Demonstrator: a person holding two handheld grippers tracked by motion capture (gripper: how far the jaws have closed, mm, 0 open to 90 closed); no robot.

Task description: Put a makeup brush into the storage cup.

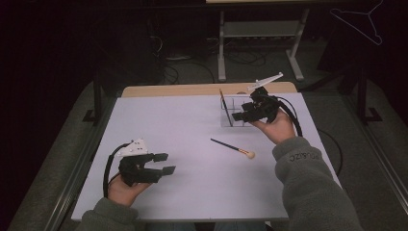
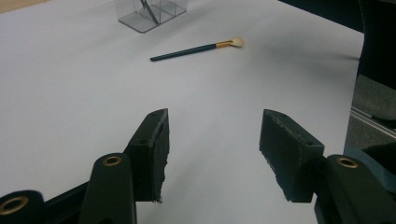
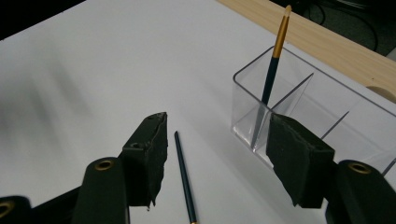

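the slim dark-handled makeup brush with a gold ferrule and pale tuft lies flat mid-table, handle tip toward ten o'clock and tuft toward four. the right gripper, jaws released and empty, hovers nearer, at its one o'clock; the left gripper, also released, waits at eight o'clock. the clear plastic divided organiser holds a second brush, bristles hidden.

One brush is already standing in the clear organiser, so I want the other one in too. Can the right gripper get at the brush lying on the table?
Probably yes. The right gripper is open, and the brush lies alone on bare white table just beside it, clear of the organiser.
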